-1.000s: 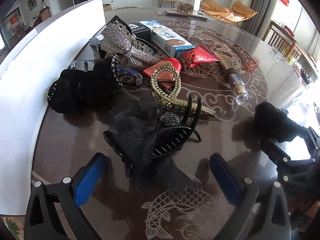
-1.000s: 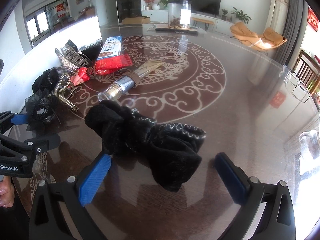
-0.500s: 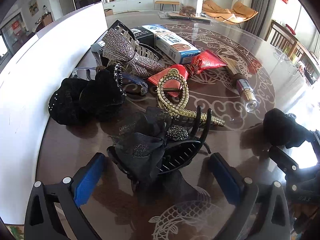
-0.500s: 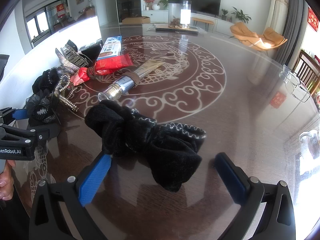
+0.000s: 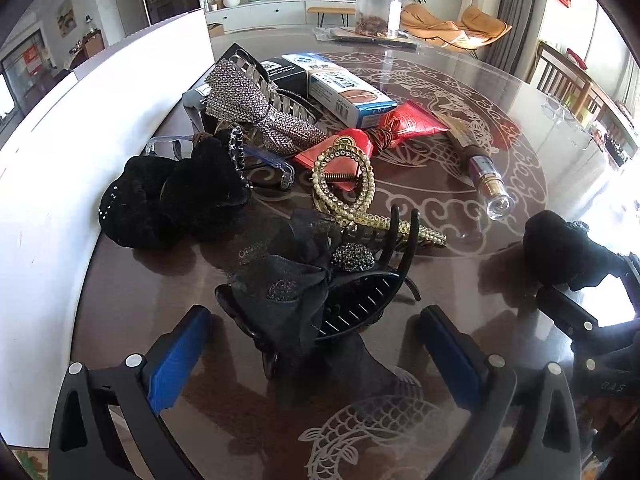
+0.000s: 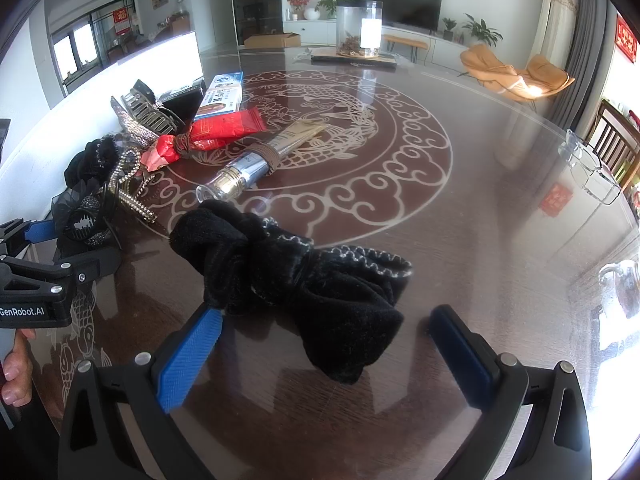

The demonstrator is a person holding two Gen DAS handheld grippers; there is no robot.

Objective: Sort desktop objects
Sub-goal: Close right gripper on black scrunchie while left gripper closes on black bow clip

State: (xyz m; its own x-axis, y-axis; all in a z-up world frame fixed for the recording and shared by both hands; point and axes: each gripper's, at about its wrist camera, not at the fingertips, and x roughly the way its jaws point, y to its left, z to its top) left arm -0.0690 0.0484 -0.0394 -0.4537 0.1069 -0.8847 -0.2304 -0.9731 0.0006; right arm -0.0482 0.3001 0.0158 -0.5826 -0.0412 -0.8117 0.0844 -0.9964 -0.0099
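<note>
A black claw clip with a gauze bow (image 5: 312, 292) lies on the dark round table (image 5: 460, 168), just ahead of my open left gripper (image 5: 316, 348), between its fingers. Behind it lie a pearl clip (image 5: 352, 188), black velvet scrunchies (image 5: 172, 196), a rhinestone bow clip (image 5: 260, 108), red packets (image 5: 400, 124), boxes (image 5: 344, 88) and a tube (image 5: 480, 168). A black velvet bow (image 6: 296, 280) lies on the table between the fingers of my open right gripper (image 6: 324, 352). It also shows in the left wrist view (image 5: 560, 248).
A white board (image 5: 100, 120) stands along the table's left side. A clear jar (image 6: 358, 30) stands at the far edge. Clear glasses (image 6: 592, 168) lie at the right. My left gripper (image 6: 44, 276) shows at the right wrist view's left edge.
My left gripper has moved forward toward the black claw clip, which now sits closer between its fingers. The right gripper and the velvet bow have stayed put.
</note>
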